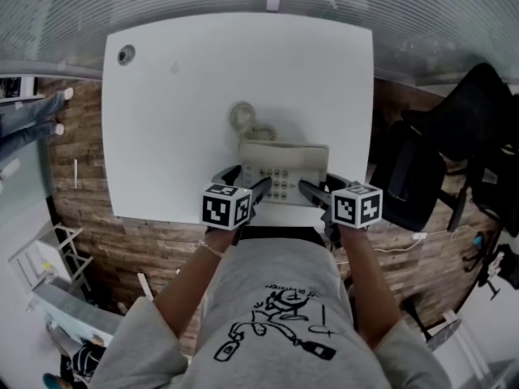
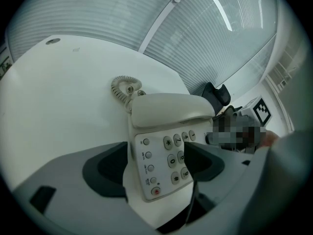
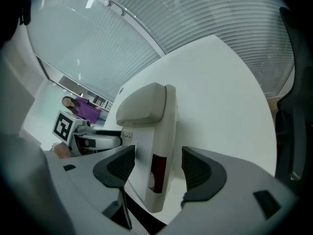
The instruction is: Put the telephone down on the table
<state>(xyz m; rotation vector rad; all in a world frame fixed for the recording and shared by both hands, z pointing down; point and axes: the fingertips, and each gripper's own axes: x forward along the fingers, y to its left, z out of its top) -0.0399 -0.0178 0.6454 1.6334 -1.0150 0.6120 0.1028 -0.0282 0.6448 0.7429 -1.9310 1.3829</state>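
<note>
Closest to you, at the bottom centre of the head view, both tongs straddle the near corners of the telephone (image 1: 284,164). Your left gripper (image 2: 156,161) stands wide but filled. Its left-hand pad (image 2: 111,168) lies against the phone's side wall and the other jaw crosses the right columns of the keypad (image 2: 168,155), so I read it as gripping that corner. Your right gripper (image 3: 152,164) is spread a little wider than the body between its jaws. A sliver of tabletop shows beside the right-hand pad (image 3: 199,168), so it looks slack, not clamped.

The telephone lies low centre in the head view, just inside the near edge of the white table (image 1: 186,96), with the handset (image 2: 168,110) on its cradle. It looks down or very nearly down; you can't be sure from here that its full weight is on the top.

Settle the base flat first. It is close to the edge, so consider nudging it inward. Then open both sides together, lift the inner jaws clear of the keys, and draw straight back toward yourself, so nothing drags the phone off or jogs the handset.

Beyond the phone, the coiled cord (image 1: 242,116) lies loose; don't push onto it. Farther off, at the table's upper left corner, is a round grommet (image 1: 126,53).
</note>
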